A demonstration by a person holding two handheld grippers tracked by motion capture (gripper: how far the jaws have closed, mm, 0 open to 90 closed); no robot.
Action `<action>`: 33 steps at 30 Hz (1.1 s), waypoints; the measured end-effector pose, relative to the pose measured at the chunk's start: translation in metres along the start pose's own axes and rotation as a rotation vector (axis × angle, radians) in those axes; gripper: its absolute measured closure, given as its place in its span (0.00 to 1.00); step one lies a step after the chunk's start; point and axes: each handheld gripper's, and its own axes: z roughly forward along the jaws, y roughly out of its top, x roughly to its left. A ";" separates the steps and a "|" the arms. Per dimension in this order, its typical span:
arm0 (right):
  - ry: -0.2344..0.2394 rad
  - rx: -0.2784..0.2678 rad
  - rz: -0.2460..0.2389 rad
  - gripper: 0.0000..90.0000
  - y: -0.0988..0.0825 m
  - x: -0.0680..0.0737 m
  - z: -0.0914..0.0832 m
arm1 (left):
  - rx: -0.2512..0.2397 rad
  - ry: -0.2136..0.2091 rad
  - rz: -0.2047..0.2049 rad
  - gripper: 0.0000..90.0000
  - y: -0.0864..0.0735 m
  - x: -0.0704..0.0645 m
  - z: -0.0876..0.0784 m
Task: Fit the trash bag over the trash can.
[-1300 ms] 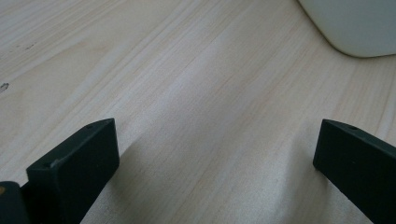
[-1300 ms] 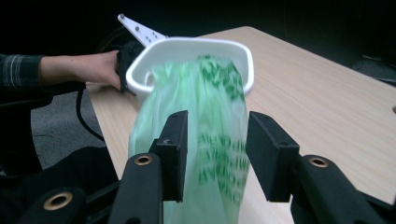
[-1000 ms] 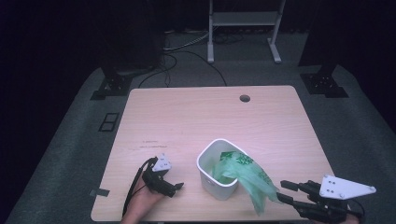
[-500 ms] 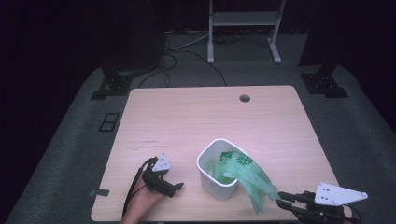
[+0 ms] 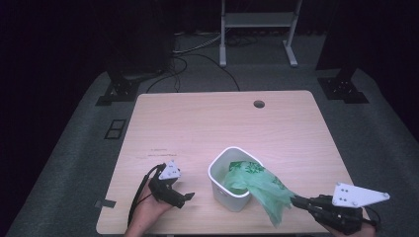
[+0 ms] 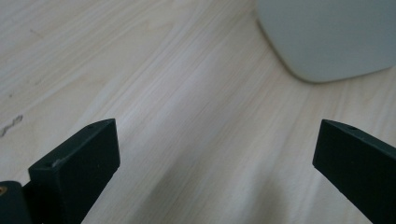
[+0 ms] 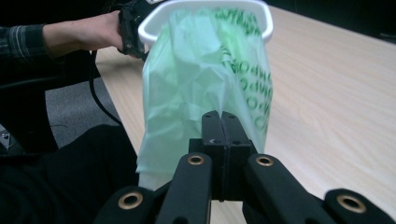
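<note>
While crinkly green bag (image 5: 264,190) drapes, right tool (image 5: 296,201) seemingly pinches it.

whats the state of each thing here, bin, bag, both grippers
white bin: upright on the table, open top, near the front edge
green bag: partly inside the bin, the rest draped over its rim toward the right gripper
right gripper: jaws just closed, shut on the hanging edge of the green bag
left gripper: jaws wide open, nothing between them, resting low over the table beside the bin
</note>
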 end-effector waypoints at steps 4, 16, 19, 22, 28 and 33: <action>0.005 -0.022 -0.015 1.00 0.008 -0.001 0.000 | -0.031 -0.030 -0.001 0.00 0.009 -0.003 -0.009; 0.015 -0.053 -0.045 1.00 0.036 -0.009 0.007 | -0.146 -0.089 0.025 0.00 0.045 -0.005 -0.044; 0.012 -0.057 -0.056 1.00 0.045 -0.011 0.011 | -0.155 -0.100 0.034 0.00 0.053 -0.006 -0.048; 0.011 -0.059 -0.060 1.00 0.048 -0.013 0.013 | -0.166 -0.113 0.049 0.00 0.062 -0.007 -0.052; 0.011 -0.068 -0.070 1.00 0.061 -0.018 0.023 | -0.196 -0.137 0.074 0.00 0.081 -0.013 -0.054; 0.027 -0.066 -0.080 1.00 0.074 -0.020 0.036 | -0.214 -0.164 0.094 0.00 0.097 -0.017 -0.055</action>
